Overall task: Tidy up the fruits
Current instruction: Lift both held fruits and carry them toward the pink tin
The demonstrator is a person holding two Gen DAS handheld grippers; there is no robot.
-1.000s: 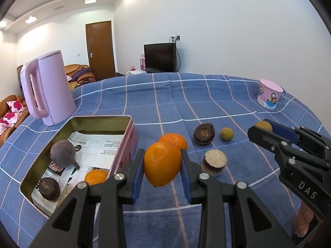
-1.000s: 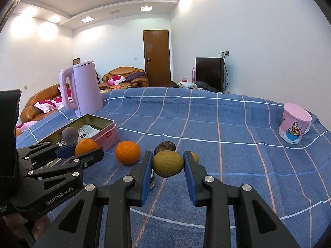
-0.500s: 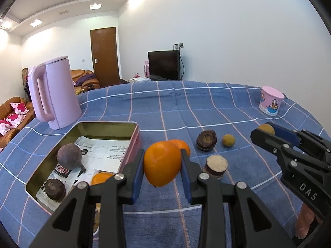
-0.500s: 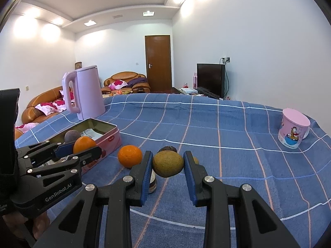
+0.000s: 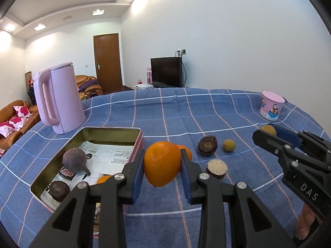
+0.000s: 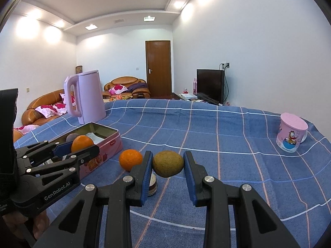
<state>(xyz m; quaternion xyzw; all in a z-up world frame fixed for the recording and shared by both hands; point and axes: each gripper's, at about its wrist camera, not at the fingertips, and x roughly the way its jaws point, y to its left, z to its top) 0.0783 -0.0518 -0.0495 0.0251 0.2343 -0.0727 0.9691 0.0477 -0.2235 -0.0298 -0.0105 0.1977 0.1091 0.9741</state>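
Note:
My left gripper (image 5: 162, 166) is shut on an orange (image 5: 161, 163), held above the cloth just right of the pink tin (image 5: 107, 131). The tin holds a dark round fruit (image 5: 74, 162), a dark halved fruit (image 5: 59, 189) and an orange piece (image 5: 103, 179). My right gripper (image 6: 168, 164) is shut on a greenish-brown fruit (image 6: 168, 163), lifted over the table. On the cloth lie another orange (image 6: 130, 159), a dark halved fruit (image 5: 207, 145), a small yellow-green fruit (image 5: 229, 145) and a cut piece (image 5: 216, 168).
A lilac kettle (image 5: 59, 101) stands behind the tin on the blue checked tablecloth (image 5: 186, 111). A pink cartoon cup (image 5: 271, 108) sits at the far right edge. Each gripper shows in the other's view, the left gripper (image 6: 62, 150) beside the tin. Sofas and a TV lie beyond.
Both views have tilted upward a little, so the table sits lower in frame. Each gripper still holds its fruit, and the fruits on the cloth have not moved.

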